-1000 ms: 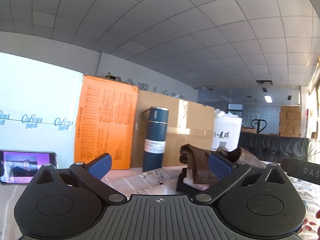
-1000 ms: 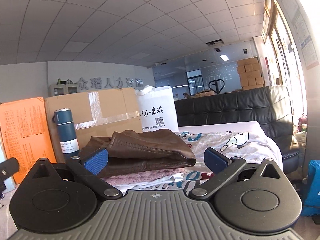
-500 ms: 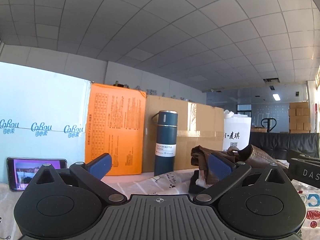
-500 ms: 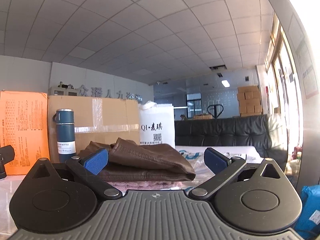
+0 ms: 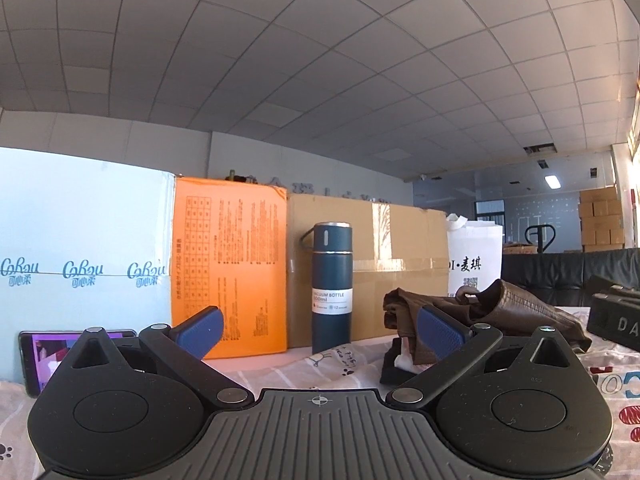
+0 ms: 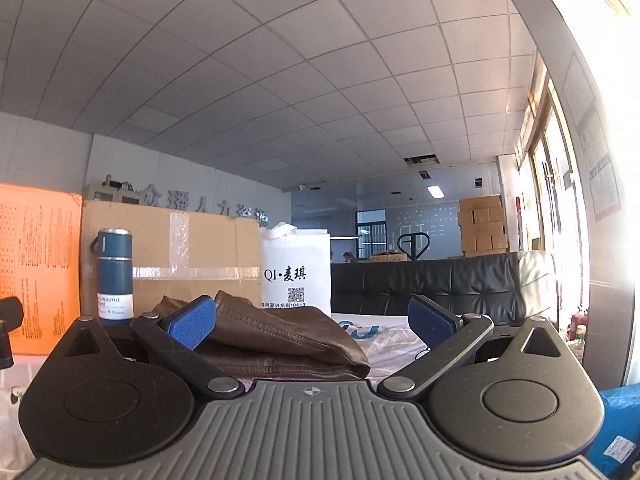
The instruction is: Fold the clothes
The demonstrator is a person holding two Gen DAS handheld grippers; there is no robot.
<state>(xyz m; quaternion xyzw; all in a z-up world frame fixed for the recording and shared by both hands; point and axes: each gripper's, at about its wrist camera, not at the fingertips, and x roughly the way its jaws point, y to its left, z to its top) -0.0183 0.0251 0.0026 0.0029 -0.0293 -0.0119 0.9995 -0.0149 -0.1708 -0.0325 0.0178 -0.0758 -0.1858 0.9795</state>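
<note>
Brown leather is seen in both views: a folded jacket lies on top of a small stack of clothes, with a pink knitted piece and something white and black glimpsed beneath it. The left gripper is held with its blue pads spread wide apart and nothing between them; the right gripper is likewise spread wide and empty, its left pad seen in front of the jacket, though contact cannot be judged. Behind the stack a dark blue flask stands upright, backed by a taped cardboard box, an orange box and a pale blue carton printed with a logo. A white shopping bag is set just beside the cardboard box, and a phone with a lit screen is propped against the pale carton. The line to the flask is open; the stack is partly hidden by the right pad of the left gripper. The clothes rest on a white printed sheet with cartoon figures. A black sofa is seen beyond, under a tiled ceiling, with stacked boxes far off and windows at the right.
</note>
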